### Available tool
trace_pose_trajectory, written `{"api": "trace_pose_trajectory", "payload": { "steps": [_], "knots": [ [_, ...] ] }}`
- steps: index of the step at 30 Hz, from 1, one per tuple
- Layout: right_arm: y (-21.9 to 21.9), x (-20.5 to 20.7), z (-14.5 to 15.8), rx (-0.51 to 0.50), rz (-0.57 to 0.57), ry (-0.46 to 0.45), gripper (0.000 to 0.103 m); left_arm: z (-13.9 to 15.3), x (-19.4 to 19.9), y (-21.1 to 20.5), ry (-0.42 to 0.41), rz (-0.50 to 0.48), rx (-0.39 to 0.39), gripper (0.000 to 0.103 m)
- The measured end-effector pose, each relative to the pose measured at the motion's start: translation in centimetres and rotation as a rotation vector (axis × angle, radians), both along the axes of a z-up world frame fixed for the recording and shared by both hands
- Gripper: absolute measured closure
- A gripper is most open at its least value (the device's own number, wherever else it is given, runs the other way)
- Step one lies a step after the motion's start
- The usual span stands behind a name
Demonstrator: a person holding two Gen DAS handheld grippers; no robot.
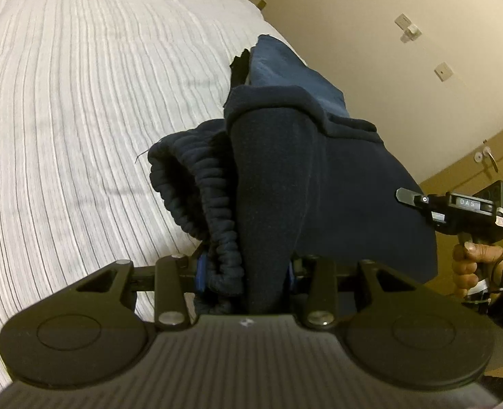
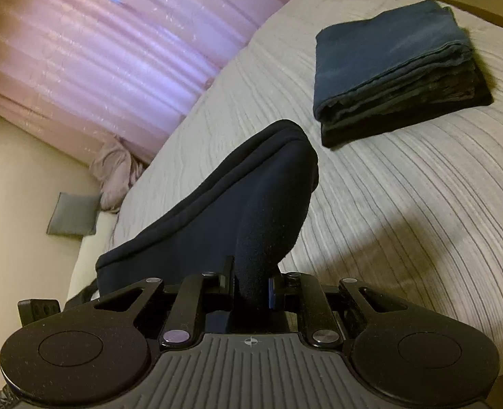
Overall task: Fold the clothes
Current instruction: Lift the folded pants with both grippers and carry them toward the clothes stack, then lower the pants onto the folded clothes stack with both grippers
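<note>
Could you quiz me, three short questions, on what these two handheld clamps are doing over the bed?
1. True or false: both grippers' jaws are shut on the same dark navy garment.
2. Which jaws pinch the ribbed elastic band: A left gripper, B right gripper, C neither?
3. What lies on the striped bed cover beyond the right gripper?

Key
1. True; the garment hangs clear of the cover, gripped at both ends.
2. A.
3. A stack of folded clothes, blue on top, darker below.
</note>
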State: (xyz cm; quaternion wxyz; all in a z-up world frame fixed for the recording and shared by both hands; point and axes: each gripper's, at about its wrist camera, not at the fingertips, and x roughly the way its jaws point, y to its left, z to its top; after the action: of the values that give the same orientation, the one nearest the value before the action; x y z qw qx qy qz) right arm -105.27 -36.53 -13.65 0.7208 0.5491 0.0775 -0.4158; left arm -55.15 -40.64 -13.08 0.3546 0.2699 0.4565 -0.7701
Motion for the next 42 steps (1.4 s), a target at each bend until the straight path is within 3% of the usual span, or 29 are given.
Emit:
{"api": "trace_pose_trajectory", "payload": {
  "steps": [7, 13, 20, 26, 34, 42],
  "knots": [
    [0.1, -0.1, 0.9, -0.017, -0.046, 0.016, 0.088, 0.6, -1.1, -2.7, 0.012, -0.066, -0.013, 0.068],
    [-0.6, -1.6, 2.8, -0.045, -0.110, 0.021, 0.088, 2.4, -4.3, -7.7, 0.021, -0.155, -0.034, 0.068],
    [-5.9, -7.1, 4.3, -0.073, -0.188, 0.004, 0.088, 5.1, -13.1, -17.8, 0.011, -0.260, -0.074, 0.068],
    [-16.2, -14.7, 3.4, -0.088, -0.210, -0.035, 0.088, 5.5, -23.0, -28.3, -0.026, -0.274, -0.087, 0.068],
    [-30.2, -22.1, -0.7, -0.031, -0.224, -0.059, 0.088, 2.4, -32.7, -41.0, -0.100, -0.280, -0.019, 0.068],
    [-36.7, -24.9, -8.0, 0.092, -0.282, -0.085, 0.088, -5.0, -35.9, -47.9, -0.147, -0.309, 0.120, 0.067]
  ]
}}
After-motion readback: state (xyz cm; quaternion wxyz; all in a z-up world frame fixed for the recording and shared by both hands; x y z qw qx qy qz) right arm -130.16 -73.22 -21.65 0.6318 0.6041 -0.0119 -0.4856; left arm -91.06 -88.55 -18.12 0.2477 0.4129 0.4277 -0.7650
